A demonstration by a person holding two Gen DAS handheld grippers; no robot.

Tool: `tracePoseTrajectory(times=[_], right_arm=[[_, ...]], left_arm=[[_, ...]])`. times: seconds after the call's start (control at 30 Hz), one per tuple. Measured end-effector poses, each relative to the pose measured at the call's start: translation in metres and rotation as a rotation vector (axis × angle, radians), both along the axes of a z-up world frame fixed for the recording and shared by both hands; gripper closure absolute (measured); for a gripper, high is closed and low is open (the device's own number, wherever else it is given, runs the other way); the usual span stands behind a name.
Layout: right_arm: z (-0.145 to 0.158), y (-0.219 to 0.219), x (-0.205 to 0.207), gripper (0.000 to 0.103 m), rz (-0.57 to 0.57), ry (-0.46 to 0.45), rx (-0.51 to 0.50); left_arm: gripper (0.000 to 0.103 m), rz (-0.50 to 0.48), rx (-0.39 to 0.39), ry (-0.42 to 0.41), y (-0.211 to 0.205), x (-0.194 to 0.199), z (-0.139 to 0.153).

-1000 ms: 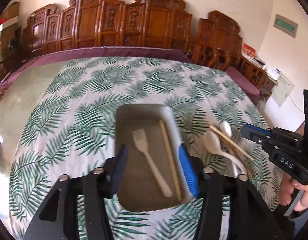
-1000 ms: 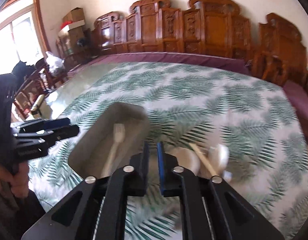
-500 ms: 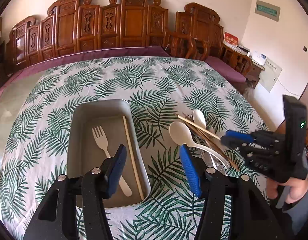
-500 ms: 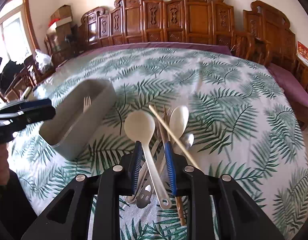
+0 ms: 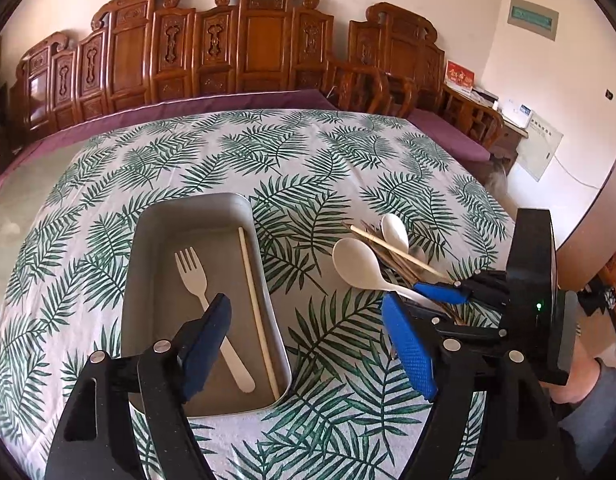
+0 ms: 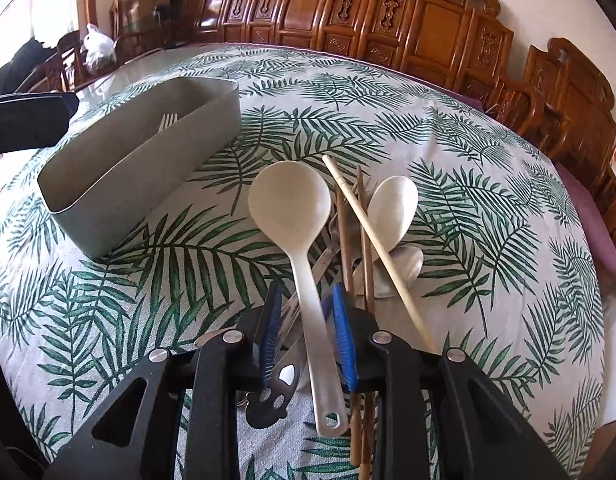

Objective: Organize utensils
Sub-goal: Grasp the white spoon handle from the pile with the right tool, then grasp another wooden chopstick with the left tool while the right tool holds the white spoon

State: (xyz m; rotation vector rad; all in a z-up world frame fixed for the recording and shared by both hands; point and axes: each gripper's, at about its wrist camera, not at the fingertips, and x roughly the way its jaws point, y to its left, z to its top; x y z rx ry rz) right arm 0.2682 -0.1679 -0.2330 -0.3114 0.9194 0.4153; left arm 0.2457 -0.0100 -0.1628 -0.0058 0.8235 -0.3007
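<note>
A grey tray (image 5: 147, 240) on the leaf-print cloth holds a white fork (image 5: 195, 276) and one pale chopstick (image 5: 255, 300). My left gripper (image 5: 303, 320) hangs above the tray's near right corner, its jaws opening with nothing between them. Right of the tray lies a pile: a large white spoon (image 6: 289, 200), a smaller white spoon (image 6: 396, 208), a pale chopstick (image 6: 372, 236), dark chopsticks (image 6: 344, 240) and metal cutlery (image 6: 412, 260). My right gripper (image 6: 305, 316) is low over the pile, open, its pads either side of the large spoon's handle without pressing it.
Carved wooden chairs (image 5: 267, 52) ring the far side of the round table. A purple cloth edge (image 5: 187, 104) shows beyond the leaf print. A person's hand (image 5: 576, 384) holds the right gripper at the table's near right edge.
The left gripper slid right, off the tray's middle, and its jaws spread wider. The right gripper dropped onto the pile and its jaws parted around the large spoon's handle.
</note>
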Motion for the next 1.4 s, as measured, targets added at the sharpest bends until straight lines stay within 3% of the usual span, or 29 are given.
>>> tracePoseTrajectory(times=[0.23, 0.7, 0.93, 1.17, 1.4], right_arm=[[0.002, -0.004, 0.000, 0.092, -0.001, -0.008, -0.010], [0.038, -0.047, -0.005, 0.092, -0.068, -0.066, 0.124], [0.047, -0.084, -0.007, 0.092, -0.134, -0.114, 0.094], [0.015, -0.126, 0.016, 0.092, -0.231, -0.013, 0.015], [-0.005, -0.156, 0.036, 0.092, -0.255, 0.065, 0.025]], left_arm=[[0.029, -0.017, 0.017, 0.004, -0.009, -0.003, -0.005], [0.029, -0.054, 0.055, 0.011, -0.036, -0.008, -0.019], [0.029, -0.087, 0.094, 0.022, -0.057, -0.014, -0.033], [0.029, -0.093, 0.112, 0.035, -0.065, -0.017, -0.041], [0.029, -0.082, 0.137, 0.044, -0.076, -0.017, -0.043]])
